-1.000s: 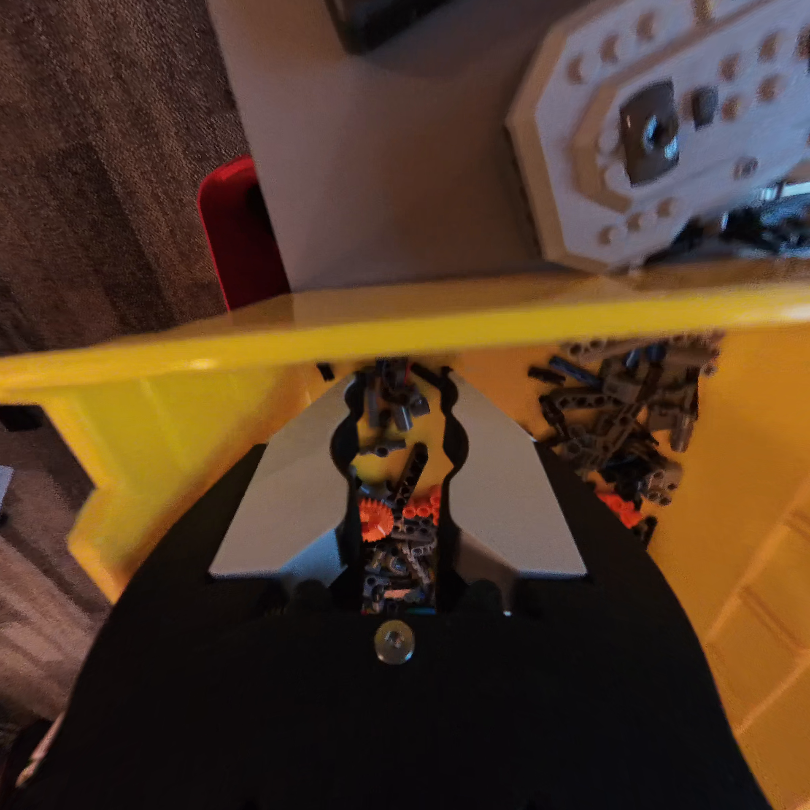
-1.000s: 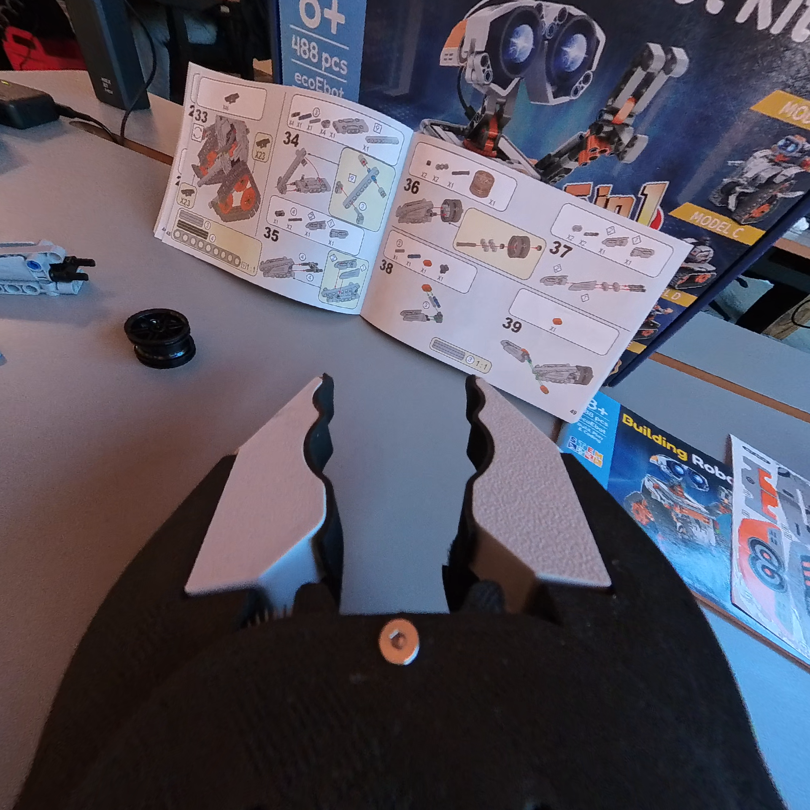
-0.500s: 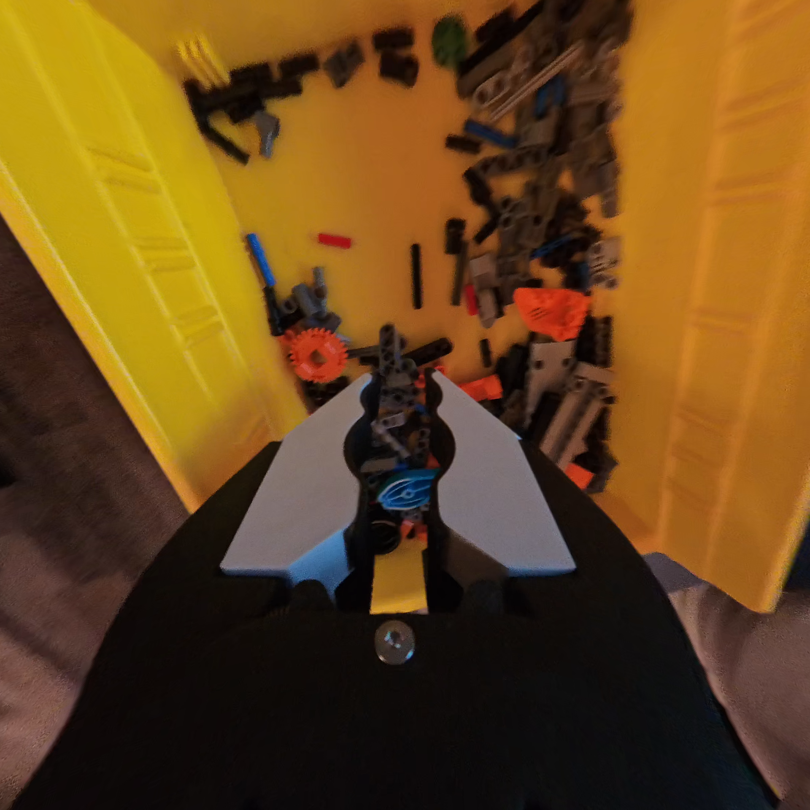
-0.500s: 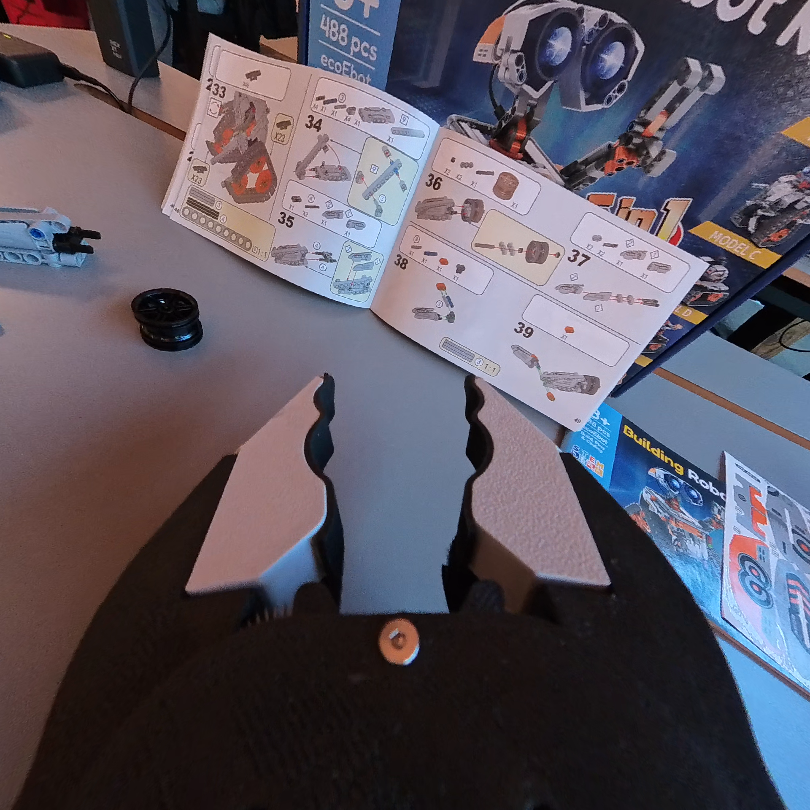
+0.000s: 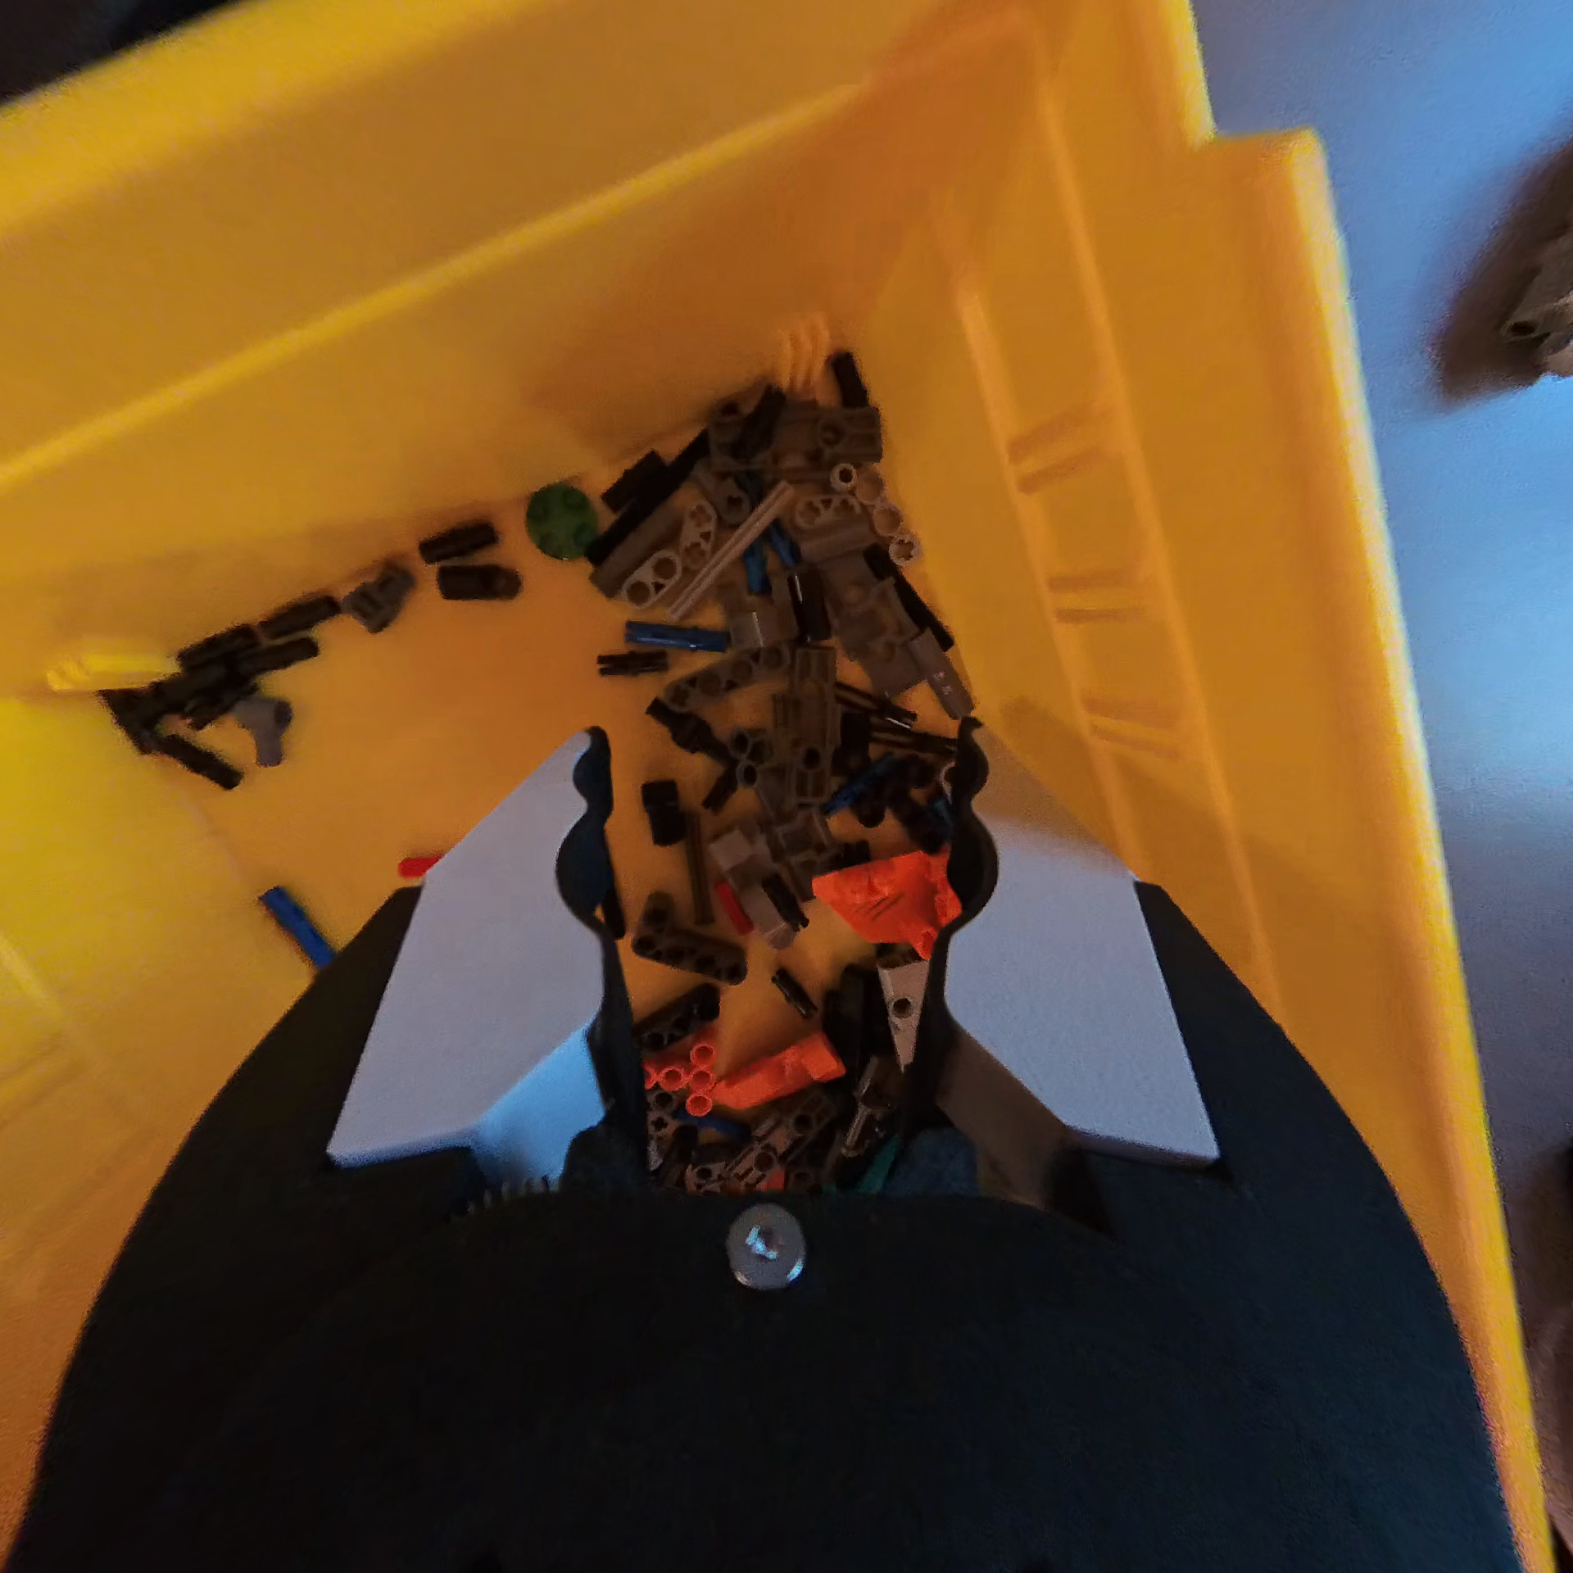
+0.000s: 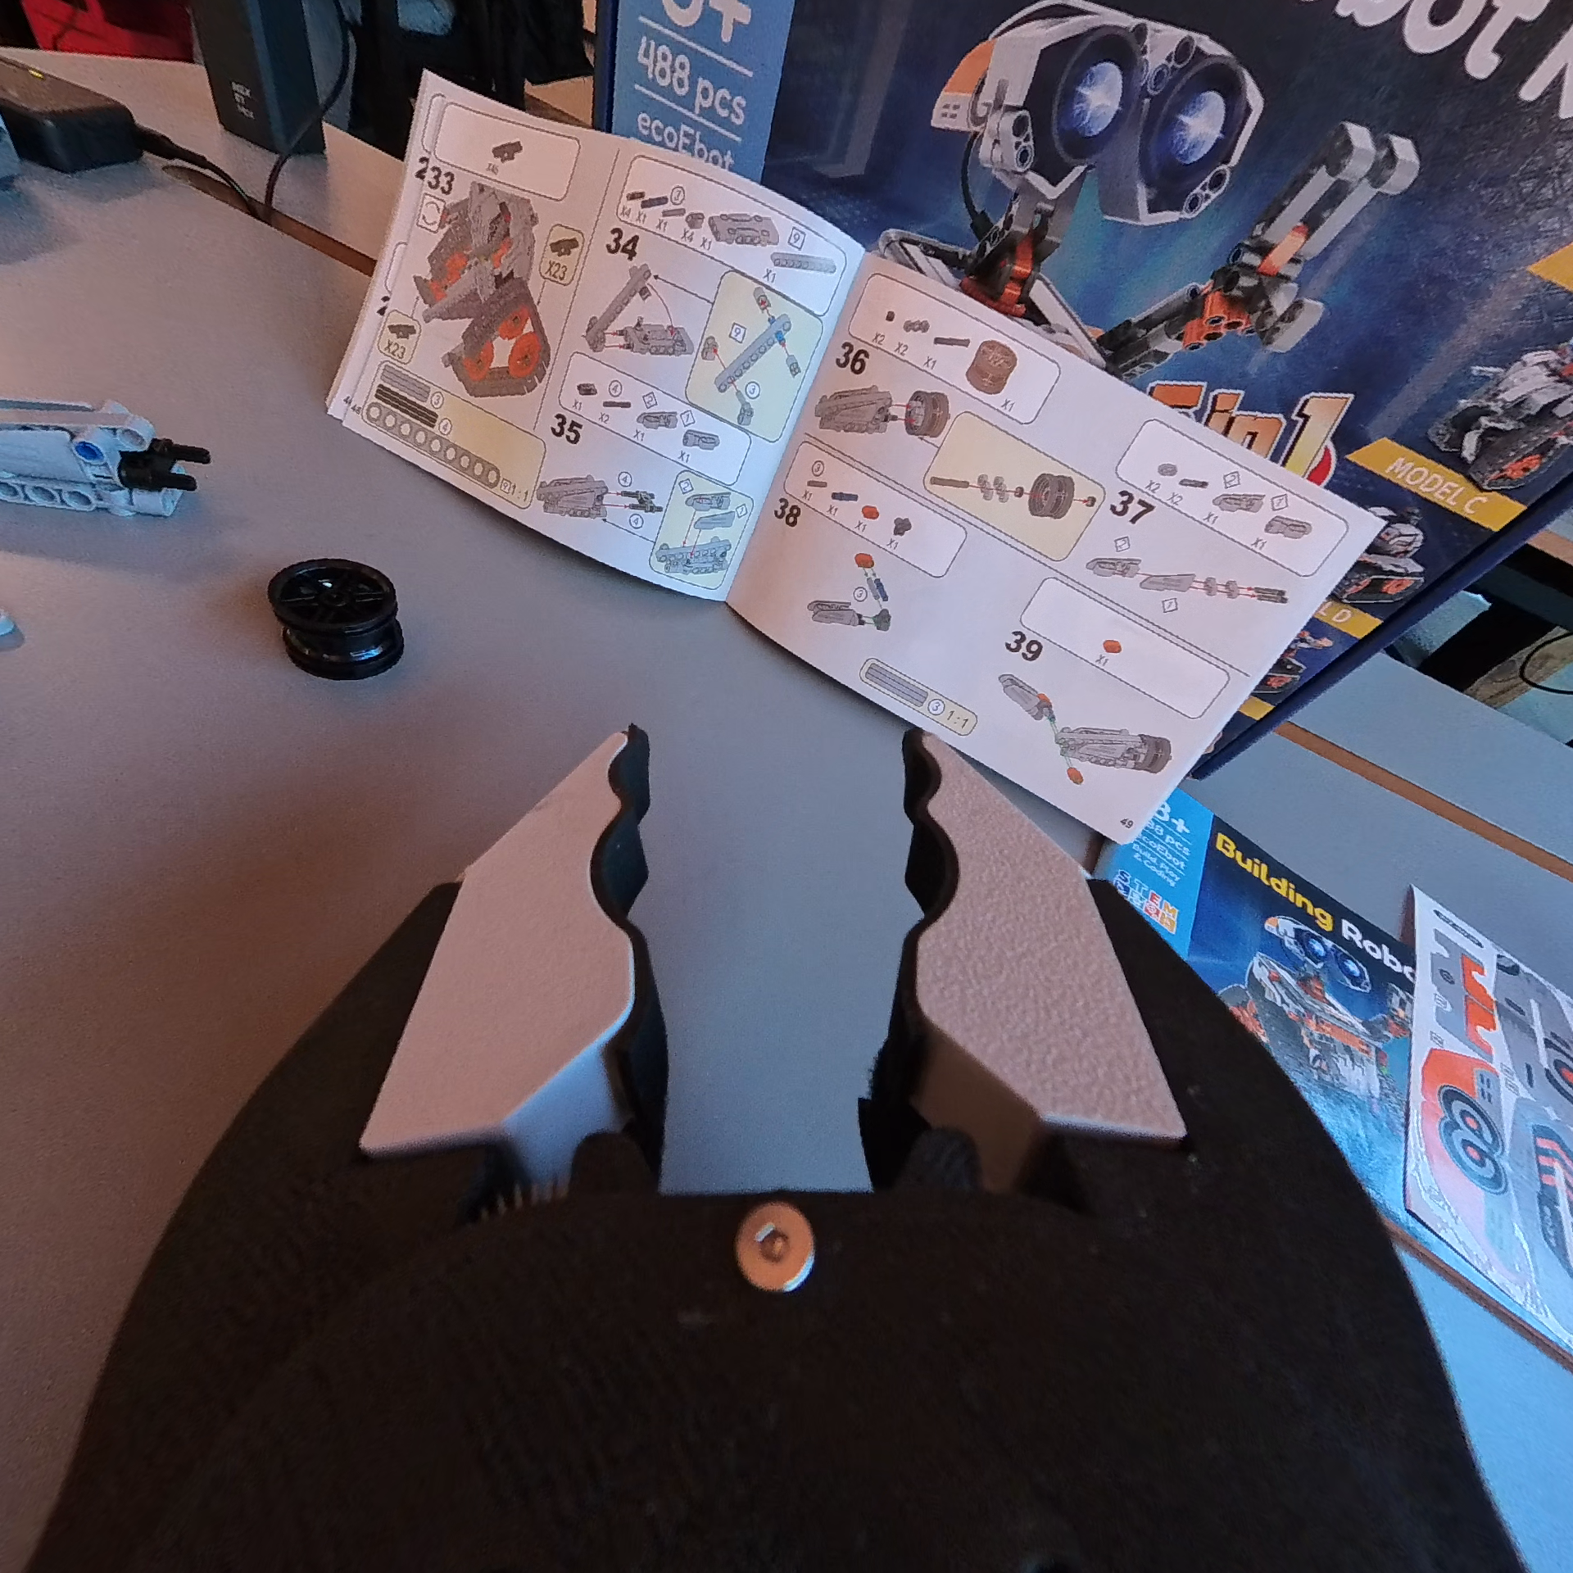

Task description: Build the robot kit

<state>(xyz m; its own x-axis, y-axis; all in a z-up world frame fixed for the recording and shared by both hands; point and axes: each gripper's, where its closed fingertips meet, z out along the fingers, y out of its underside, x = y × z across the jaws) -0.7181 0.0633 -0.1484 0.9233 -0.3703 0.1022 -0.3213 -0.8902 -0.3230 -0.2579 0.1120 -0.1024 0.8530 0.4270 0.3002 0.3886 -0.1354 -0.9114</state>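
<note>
The left gripper point(image 5: 783, 749) hangs inside a yellow bin point(image 5: 426, 340) with its jaws spread wide and nothing between them, over a heap of small dark grey and black building pieces point(image 5: 792, 613) banked along the bin's right wall toward one o'clock. An orange panel piece point(image 5: 885, 894) lies just inside the right-hand finger, a smaller orange piece point(image 5: 783, 1077) lower down near six o'clock, and a green round piece point(image 5: 560, 519) sits off at eleven o'clock beside a scatter of black pins point(image 5: 221, 672). Nothing looks picked yet. The right gripper point(image 6: 770, 757) is held above a grey table point(image 6: 170, 851), jaws apart to a middling width and empty too. An open instruction booklet point(image 6: 809, 443) leans at twelve o'clock against a big blue box point(image 6: 1192, 213); a black wheel point(image 6: 336, 617) stands at ten o'clock, and a partly built grey assembly point(image 6: 77, 464) lies farther out to the left. From where I stand, building seems barely under way.
</note>
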